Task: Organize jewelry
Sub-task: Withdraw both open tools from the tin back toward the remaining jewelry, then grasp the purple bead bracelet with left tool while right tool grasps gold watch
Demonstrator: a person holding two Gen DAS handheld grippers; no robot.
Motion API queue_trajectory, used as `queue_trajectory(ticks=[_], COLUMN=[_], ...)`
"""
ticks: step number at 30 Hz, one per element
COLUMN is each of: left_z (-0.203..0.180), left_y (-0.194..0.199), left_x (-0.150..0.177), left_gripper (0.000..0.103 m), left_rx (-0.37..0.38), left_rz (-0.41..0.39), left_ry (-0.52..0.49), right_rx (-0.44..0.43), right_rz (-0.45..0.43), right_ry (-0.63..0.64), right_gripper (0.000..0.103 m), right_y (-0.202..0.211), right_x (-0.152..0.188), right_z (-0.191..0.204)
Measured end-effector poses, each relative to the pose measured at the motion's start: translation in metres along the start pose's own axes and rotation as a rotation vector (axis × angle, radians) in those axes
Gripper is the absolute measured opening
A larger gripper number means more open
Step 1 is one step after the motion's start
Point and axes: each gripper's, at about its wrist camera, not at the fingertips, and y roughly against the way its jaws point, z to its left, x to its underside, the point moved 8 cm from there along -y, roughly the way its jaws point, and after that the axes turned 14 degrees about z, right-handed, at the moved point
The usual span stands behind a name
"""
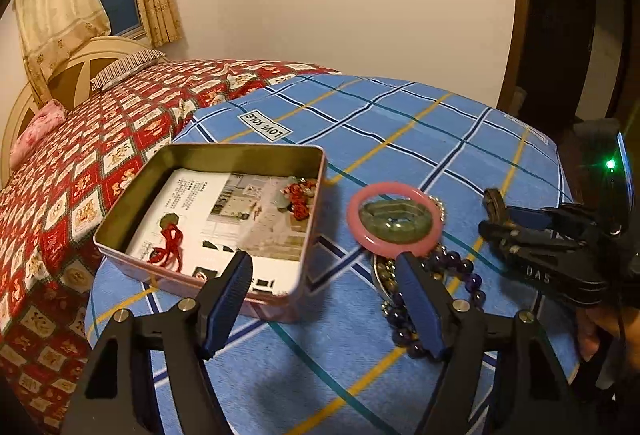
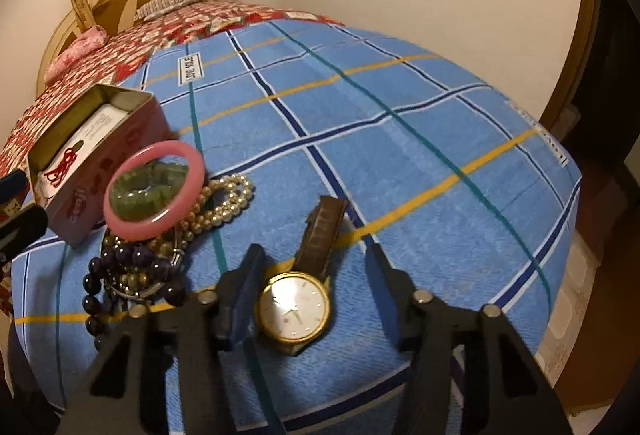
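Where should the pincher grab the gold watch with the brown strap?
Probably the round gold watch case, from above, one finger on each side rim. It lies flat, face up on the blue checked cloth, already between the right gripper's open fingers; the strap is floppier.

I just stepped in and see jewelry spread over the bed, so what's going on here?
A person with a gripper in each hand is sorting jewelry into a pink tin on the blue checked cloth. The right gripper straddles a gold watch, its pads not yet touching it. The left gripper hangs open between the tin and a pile holding a pink bangle, a green bangle, purple beads and pearls. Red-corded pieces already lie in the tin.
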Motion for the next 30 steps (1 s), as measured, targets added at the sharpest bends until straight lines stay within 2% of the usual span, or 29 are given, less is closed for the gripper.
queue_trajectory(ticks=[3, 9, 14, 17, 20, 21, 23, 25, 26, 28, 30], left_z=[-0.004, -0.018, -0.028, -0.031, -0.033, -0.034, -0.037, -0.039, -0.041, -0.043, -0.043], left_y=[0.001, -0.006, -0.017, -0.022, -0.031, -0.033, -0.039, -0.042, -0.042, -0.039, -0.039], left_x=[0.006, 0.021, 0.026, 0.028, 0.03, 0.032, 0.033, 0.034, 0.034, 0.035, 0.034], left_gripper=[0.064, 0.063, 0.057, 0.057, 0.056, 0.055, 0.041, 0.023, 0.018, 0.014, 0.014], left_rx=[0.009, 0.049, 0.062, 0.074, 0.098, 0.104, 0.12, 0.143, 0.15, 0.147, 0.156], left_rz=[0.003, 0.043, 0.083, 0.107, 0.143, 0.152, 0.171, 0.181, 0.179, 0.169, 0.168], left_ry=[-0.003, -0.035, -0.061, -0.065, -0.065, -0.067, -0.069, -0.068, -0.074, -0.087, -0.088], right_rx=[0.008, -0.017, 0.01, 0.024, 0.037, 0.042, 0.045, 0.04, 0.041, 0.047, 0.046], right_rz=[0.002, -0.02, -0.042, -0.051, -0.053, -0.054, -0.052, -0.049, -0.047, -0.031, -0.029], right_ry=[0.029, 0.026, 0.055, 0.073, 0.087, 0.089, 0.092, 0.089, 0.087, 0.084, 0.085], right_gripper=[0.034, 0.034, 0.034, 0.021, 0.02, 0.02, 0.02, 0.024, 0.032, 0.046, 0.05], right_y=[0.003, 0.017, 0.024, 0.024, 0.023, 0.022, 0.021, 0.02, 0.019, 0.016, 0.014], right_x=[0.006, 0.025, 0.033, 0.032, 0.029, 0.027, 0.027, 0.027, 0.028, 0.03, 0.031], right_z=[0.002, 0.0, 0.007, 0.014, 0.018, 0.019, 0.02, 0.02, 0.02, 0.02, 0.021])
